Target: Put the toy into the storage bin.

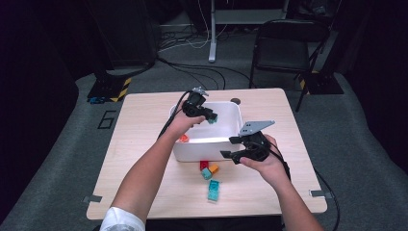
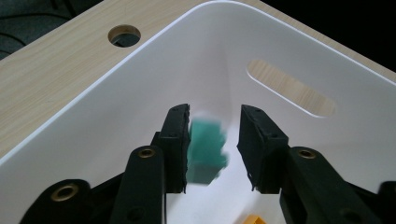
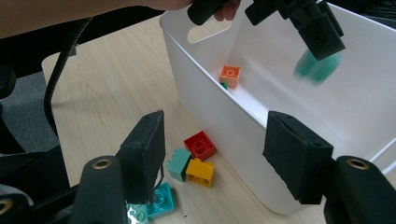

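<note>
The left hand-held gripper (image 1: 210, 117) hangs over the white bin (image 1: 226, 142) in the middle of the high view. Its jaws are spread a little, and the blurry green toy brick (image 2: 205, 148) sits loose between them, touching one pad. The right hand-held gripper (image 1: 232, 147), at the bin's right side, is spread wide with nothing in it. No writing can be read on any brick. A red brick (image 3: 200, 145), a yellow brick (image 3: 201, 171) and teal bricks (image 3: 159, 200) lie on the desk (image 1: 144, 144) near the bin. An orange brick (image 3: 230, 75) lies inside it.

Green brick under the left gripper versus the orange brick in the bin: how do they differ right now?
The green brick is blurred in mid-air, apparently falling; the orange brick lies sharp and still on the white bin's floor. The green one looks larger. Both are inside the bin.
</note>
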Motion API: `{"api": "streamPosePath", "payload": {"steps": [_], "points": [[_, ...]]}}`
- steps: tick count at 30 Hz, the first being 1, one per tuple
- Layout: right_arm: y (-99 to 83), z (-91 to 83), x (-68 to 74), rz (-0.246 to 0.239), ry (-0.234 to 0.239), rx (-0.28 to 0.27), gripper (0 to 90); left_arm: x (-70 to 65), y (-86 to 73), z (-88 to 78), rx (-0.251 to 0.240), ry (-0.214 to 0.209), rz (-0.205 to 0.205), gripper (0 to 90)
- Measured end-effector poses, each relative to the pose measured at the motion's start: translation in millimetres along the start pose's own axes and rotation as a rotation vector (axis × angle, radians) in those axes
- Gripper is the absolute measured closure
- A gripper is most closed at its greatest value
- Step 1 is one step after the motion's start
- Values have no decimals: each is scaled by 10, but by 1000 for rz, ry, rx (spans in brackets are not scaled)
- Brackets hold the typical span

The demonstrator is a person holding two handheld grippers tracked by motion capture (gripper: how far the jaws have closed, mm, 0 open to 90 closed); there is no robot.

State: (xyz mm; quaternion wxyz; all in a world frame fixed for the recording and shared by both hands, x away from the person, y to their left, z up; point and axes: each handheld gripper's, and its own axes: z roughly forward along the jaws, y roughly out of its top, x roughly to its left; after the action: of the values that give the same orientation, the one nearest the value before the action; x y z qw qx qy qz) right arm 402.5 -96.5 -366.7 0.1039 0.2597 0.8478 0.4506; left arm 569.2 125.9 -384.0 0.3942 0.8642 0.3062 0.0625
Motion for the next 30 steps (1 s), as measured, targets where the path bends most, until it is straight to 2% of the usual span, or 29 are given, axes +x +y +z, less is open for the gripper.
{"api": "streamPosePath", "payload": {"steps": [4,8,9,10,12,14,16,20,24,30], "points": [[2,-1,0,0,-1,-1,377,-8,3,-28,1,17,3,581],[-2,3,2,4,-1,2,376,-66,23,-183,-32,19,9,557],[-4,3,0,5,-3,1,377,-87,31,-234,-38,26,21,554],[-4,3,-8,0,-3,1,376,-87,31,-234,-38,26,21,554],[-6,-1,-10,6,-6,1,376,-153,49,-356,-60,18,30,553],[-6,-5,-13,6,-7,-1,376,-202,53,-445,-68,4,38,553],[-6,-11,-9,12,-9,-2,376,-253,46,-531,-65,12,53,553],[-7,-17,-12,15,-9,-2,375,-339,-2,-677,-67,6,61,553],[-9,-21,-18,11,-13,-2,374,-421,-76,-782,-74,21,82,548],[-13,-24,-23,12,-14,-3,374,-530,-221,-902,-81,5,113,543]]}}
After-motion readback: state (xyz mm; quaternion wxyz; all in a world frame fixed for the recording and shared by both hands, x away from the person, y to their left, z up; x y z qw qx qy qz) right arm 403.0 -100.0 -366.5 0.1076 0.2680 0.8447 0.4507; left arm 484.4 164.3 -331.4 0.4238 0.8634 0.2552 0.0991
